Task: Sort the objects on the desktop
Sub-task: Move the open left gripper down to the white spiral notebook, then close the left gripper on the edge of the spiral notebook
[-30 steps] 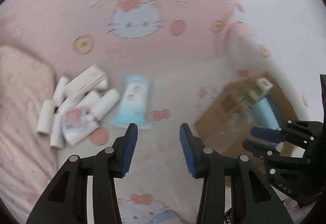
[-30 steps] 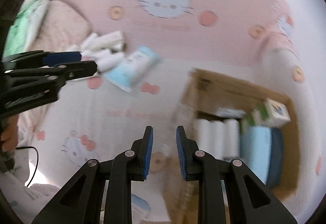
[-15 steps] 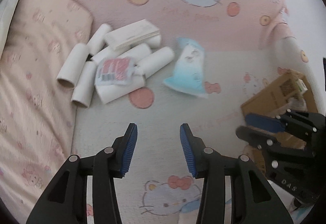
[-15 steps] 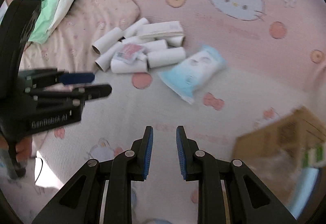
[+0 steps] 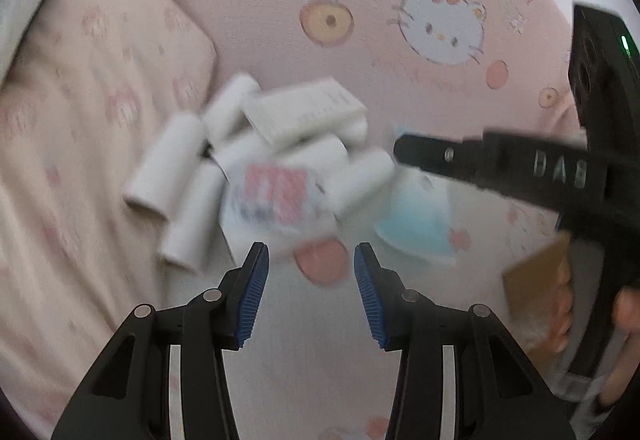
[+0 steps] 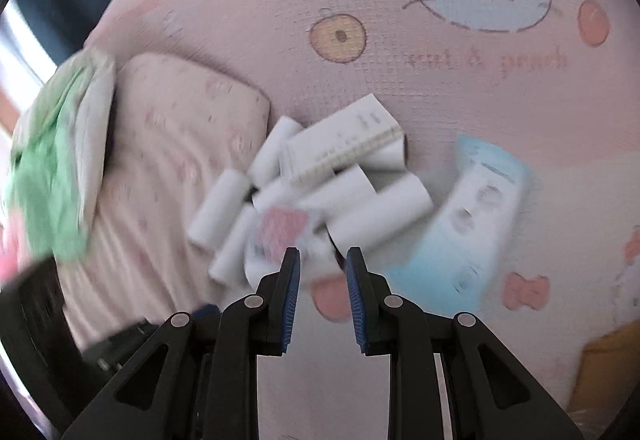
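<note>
pink bedsheet [image 6: 248, 0]; cardboard box [image 5: 536, 280] contents hidden.

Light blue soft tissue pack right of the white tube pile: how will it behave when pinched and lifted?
The light blue soft tissue pack looks like a film pouch, so it would likely dent and sag rather than stay stiff. Lying flat on the pink printed sheet, it probably won't roll. Its smooth wrapper may slip between narrow pads.
</note>
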Tool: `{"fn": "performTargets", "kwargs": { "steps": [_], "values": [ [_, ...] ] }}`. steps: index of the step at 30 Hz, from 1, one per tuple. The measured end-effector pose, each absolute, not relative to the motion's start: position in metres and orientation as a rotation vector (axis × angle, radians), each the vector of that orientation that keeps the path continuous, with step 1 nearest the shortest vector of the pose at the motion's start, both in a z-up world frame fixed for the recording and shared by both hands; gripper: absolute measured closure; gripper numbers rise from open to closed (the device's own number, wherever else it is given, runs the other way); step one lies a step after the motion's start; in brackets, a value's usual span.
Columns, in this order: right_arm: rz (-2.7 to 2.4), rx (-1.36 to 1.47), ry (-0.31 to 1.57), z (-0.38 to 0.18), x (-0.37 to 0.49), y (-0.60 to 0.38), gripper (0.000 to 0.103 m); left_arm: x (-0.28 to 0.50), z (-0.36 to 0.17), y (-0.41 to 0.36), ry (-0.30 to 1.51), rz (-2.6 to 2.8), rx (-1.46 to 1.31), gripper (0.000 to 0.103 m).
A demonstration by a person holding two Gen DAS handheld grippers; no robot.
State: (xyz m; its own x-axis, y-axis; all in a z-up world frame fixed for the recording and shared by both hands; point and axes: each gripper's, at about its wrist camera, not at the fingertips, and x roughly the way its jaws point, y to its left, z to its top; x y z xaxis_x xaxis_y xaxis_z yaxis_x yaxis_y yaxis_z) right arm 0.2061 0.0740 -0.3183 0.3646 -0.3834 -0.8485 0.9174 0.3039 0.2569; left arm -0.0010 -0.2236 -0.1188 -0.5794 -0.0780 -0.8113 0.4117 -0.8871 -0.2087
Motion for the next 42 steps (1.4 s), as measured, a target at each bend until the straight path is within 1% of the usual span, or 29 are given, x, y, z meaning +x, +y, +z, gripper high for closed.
{"fn": "performTargets", "kwargs": {
  "steps": [1,4,6,8,9,11,13,16,17,19,24,32,34,37,42],
  "values": [
    [-0.983,0.827,0.759,-0.314,0.213,0.065,0.082,-0.004,-0.118,-0.227,0.528,-2.504,1.252,0.054],
    [-1.022,0.825,0.770,-0.313,0.222,0.039,0.068,-0.010,-0.117,-0.239,0.515,-2.496,1.221,0.054],
    [-1.034,0.913,0.744,-0.317,0.220,0.019,0.056,-0.015,-0.120,-0.249,0.529,-2.491,1.223,0.054],
    [-0.999,1.001,0.712,-0.324,0.217,-0.005,0.051,-0.023,-0.124,-0.257,0.489,-2.483,1.249,0.054],
    [-0.988,1.028,0.715,-0.329,0.216,-0.017,0.051,-0.024,-0.125,-0.260,0.466,-2.481,1.249,0.054],
    [-1.012,1.019,0.783,-0.338,0.213,-0.042,0.051,-0.029,-0.127,-0.270,0.431,-2.475,1.239,0.054],
    [-0.968,1.033,0.850,-0.345,0.210,-0.062,0.051,-0.034,-0.127,-0.278,0.449,-2.465,1.237,0.054],
    [-0.898,1.125,0.846,-0.355,0.198,-0.086,0.051,-0.044,-0.128,-0.295,0.595,-2.465,1.239,0.054],
    [-0.901,1.142,0.840,-0.356,0.195,-0.089,0.051,-0.050,-0.130,-0.300,0.679,-2.478,1.240,0.054],
    [-0.949,1.166,0.854,-0.363,0.189,-0.098,0.051,-0.058,-0.134,-0.306,0.765,-2.481,1.245,0.054],
    [-0.969,1.075,0.900,-0.374,0.197,-0.099,0.051,-0.088,-0.144,-0.312,0.842,-2.426,1.256,0.054],
    [-0.925,1.066,0.923,-0.394,0.218,-0.096,0.051,-0.102,-0.169,-0.340,1.273,-2.262,1.219,0.054],
    [-0.923,1.057,0.931,-0.393,0.221,-0.099,0.051,-0.105,-0.168,-0.340,1.262,-2.266,1.199,0.054],
    [-0.914,1.065,0.928,-0.397,0.221,-0.100,0.051,-0.109,-0.166,-0.339,1.185,-2.268,1.199,0.054],
    [-0.918,1.053,0.938,-0.400,0.221,-0.102,0.051,-0.111,-0.172,-0.342,1.240,-2.257,1.220,0.054]
  ]
}}
